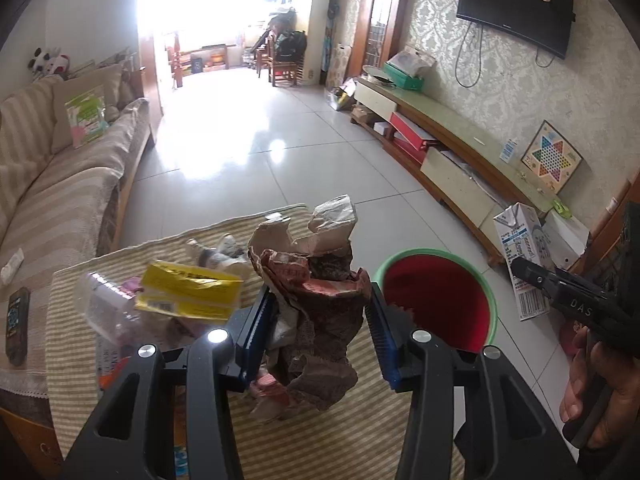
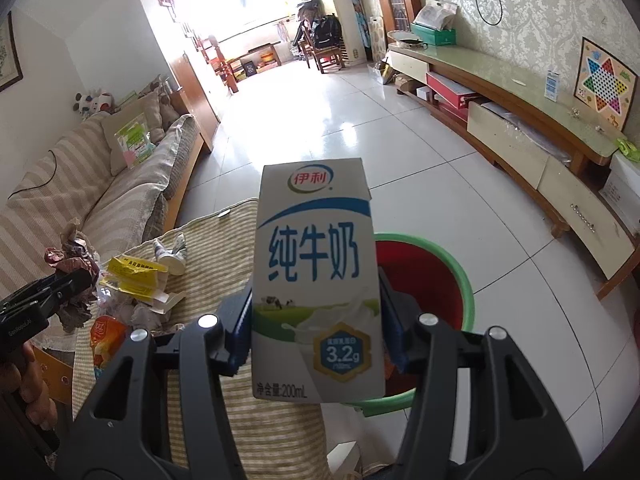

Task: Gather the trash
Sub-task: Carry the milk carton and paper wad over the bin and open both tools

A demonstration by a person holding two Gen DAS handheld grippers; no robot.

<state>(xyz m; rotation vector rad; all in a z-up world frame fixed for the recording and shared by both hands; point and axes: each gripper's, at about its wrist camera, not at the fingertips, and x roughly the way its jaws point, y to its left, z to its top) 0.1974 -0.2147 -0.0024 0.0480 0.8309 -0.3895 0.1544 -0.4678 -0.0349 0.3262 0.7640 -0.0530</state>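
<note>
The left tongs (image 1: pixel 318 320) pinched a crumpled wad of brown and red paper (image 1: pixel 316 300) between their blue pads, the wad standing up out of the jaws and hanging a little below them, above the striped cloth of the low table (image 1: pixel 320 440) near its right edge; the right tongs (image 2: pixel 316 320) gripped a white milk carton (image 2: pixel 316 280) by its two sides, the carton upright with its printed face toward the camera, held over the table's right edge and in front of the bucket (image 2: pixel 464 288); in the left view the same carton (image 1: pixel 520 256) showed at the far right in the black jaws of the other tool, with a hand (image 1: pixel 588 392) below it. The bucket (image 1: pixel 436 304), green at the rim and red inside, stood on the tiled floor just beside the table's right edge. Farther in on the cloth, toward the left side, lay more rubbish: a yellow wrapper (image 1: pixel 188 292), a clear plastic piece (image 1: pixel 104 308), an orange packet (image 2: pixel 106 340) near the front edge, and a small white tube (image 2: pixel 172 256) toward the far edge; a dark phone (image 1: pixel 18 324) lay at the left on the sofa seat. Beyond the table the striped sofa (image 1: pixel 60 184) ran along the left wall; a long low cabinet (image 1: pixel 460 152) ran along the right wall, with a colourful star-patterned game board (image 1: pixel 552 156) leaning on it and a television (image 1: pixel 516 4) above.
</note>
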